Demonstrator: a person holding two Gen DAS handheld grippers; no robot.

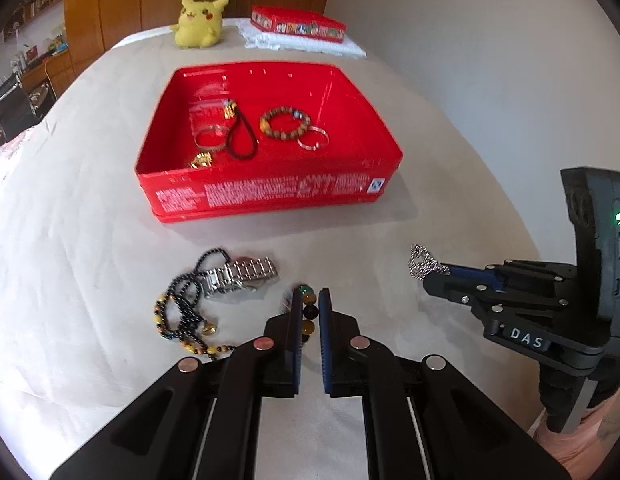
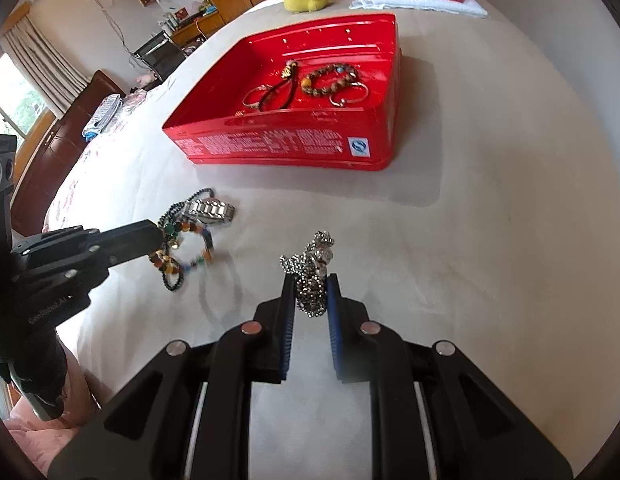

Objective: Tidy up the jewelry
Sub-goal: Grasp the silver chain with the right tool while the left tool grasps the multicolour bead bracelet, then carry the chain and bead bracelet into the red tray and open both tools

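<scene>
right wrist view: right gripper nearly closed on bunched silver ball-chain necklace, lifted above pale cloth. left gripper pinches multicoloured bead bracelet, fingers narrowly apart. open red rectangular tin ahead, well apart, already holding bracelets. advice: carry high over near wall, release low inside.

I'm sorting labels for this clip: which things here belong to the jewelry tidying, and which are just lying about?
Belongs to the job:
red tin
silver chain in right hand-held gripper
multicolored bead bracelet in left hand-held gripper
watch
black bead necklace

Lying about:
Pikachu plush
tin lid
white towel
</scene>
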